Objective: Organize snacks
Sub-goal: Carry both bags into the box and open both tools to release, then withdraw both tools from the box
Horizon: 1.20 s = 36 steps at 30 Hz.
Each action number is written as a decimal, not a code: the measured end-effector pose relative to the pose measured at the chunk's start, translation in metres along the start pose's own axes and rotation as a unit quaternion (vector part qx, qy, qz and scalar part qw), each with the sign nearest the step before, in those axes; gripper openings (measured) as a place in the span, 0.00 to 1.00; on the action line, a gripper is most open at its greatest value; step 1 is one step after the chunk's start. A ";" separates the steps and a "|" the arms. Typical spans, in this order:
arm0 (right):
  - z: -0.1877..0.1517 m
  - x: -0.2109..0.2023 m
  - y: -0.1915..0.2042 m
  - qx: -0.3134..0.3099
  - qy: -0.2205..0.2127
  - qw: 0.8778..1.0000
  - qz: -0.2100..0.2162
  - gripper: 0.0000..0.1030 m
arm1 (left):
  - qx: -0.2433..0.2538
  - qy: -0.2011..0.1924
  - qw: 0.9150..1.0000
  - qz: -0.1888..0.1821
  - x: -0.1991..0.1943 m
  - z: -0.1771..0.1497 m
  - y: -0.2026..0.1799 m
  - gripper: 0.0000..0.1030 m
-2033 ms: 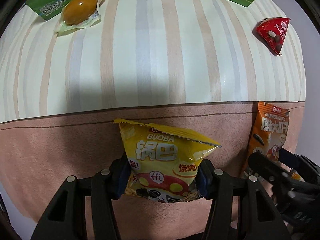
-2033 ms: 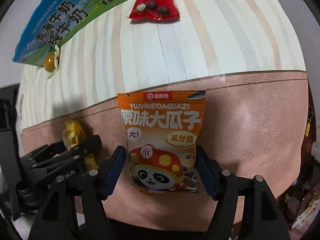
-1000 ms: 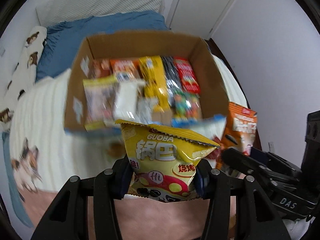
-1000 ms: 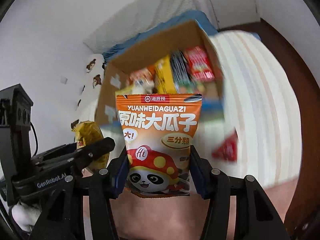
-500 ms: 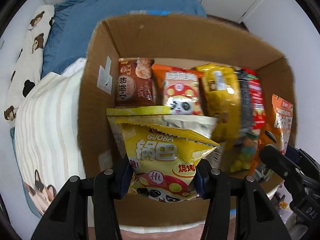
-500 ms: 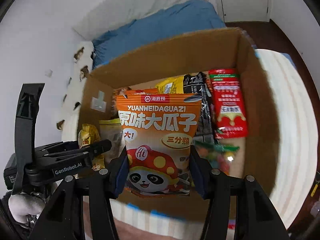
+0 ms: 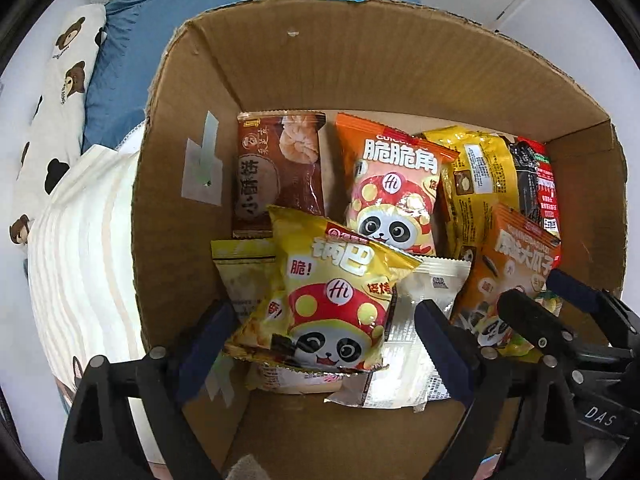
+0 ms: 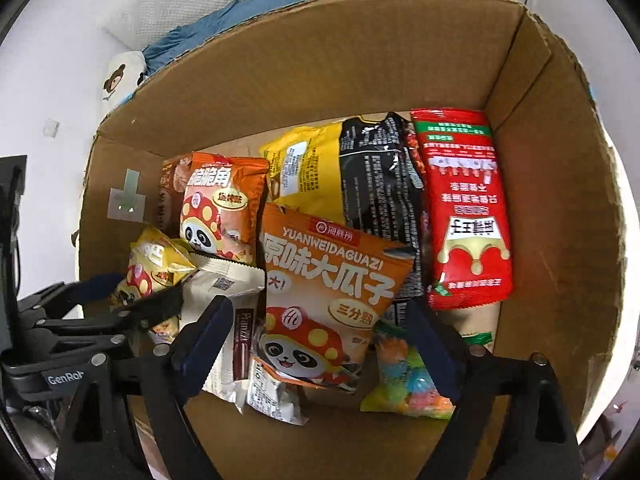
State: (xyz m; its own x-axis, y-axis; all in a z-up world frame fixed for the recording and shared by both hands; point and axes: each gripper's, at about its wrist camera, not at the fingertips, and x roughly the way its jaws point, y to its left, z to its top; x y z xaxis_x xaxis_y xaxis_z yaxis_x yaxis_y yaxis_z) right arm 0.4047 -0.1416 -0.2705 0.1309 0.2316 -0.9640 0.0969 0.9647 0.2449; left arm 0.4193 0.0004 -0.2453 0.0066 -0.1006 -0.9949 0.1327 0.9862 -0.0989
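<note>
Snack colours in a brown box

The box (image 7: pixel 360 60) is plain brown cardboard. One bag (image 7: pixel 336 292) is yellow with a red-and-yellow spotted cap over a black-and-white panda; the seed bag (image 8: pixel 328 292) is orange with white lettering and the same panda. Behind lie a dark brown pack (image 7: pixel 276 176), an orange-and-pink panda pack (image 7: pixel 394 184), a red pack (image 8: pixel 464 208) with white print, a black pack (image 8: pixel 376 184), and multicoloured candy (image 8: pixel 408 384). The pillow (image 7: pixel 56 100) is white with brown bears.
</note>
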 end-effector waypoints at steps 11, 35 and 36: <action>-0.017 -0.034 -0.005 -0.006 -0.024 1.000 -0.016 0.92 | -0.004 -0.041 0.999 -0.007 -0.033 -0.021 -0.010 0.91; -0.101 -0.141 0.004 -0.049 -0.157 0.986 -0.043 0.92 | -0.003 -0.216 0.976 0.005 -0.131 -0.116 -0.025 0.91; -0.108 -0.148 0.005 -0.052 -0.165 0.984 -0.044 0.92 | -0.001 -0.223 0.975 0.006 -0.136 -0.123 -0.026 0.91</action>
State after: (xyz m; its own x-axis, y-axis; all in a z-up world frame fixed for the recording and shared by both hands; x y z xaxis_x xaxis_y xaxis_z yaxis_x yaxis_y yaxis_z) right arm 0.2792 -0.1578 -0.1377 0.4413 0.1102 -0.8906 0.0235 0.9907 0.1342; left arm 0.2932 0.0043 -0.1102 0.4380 -0.1351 -0.8888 0.1286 0.9879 -0.0868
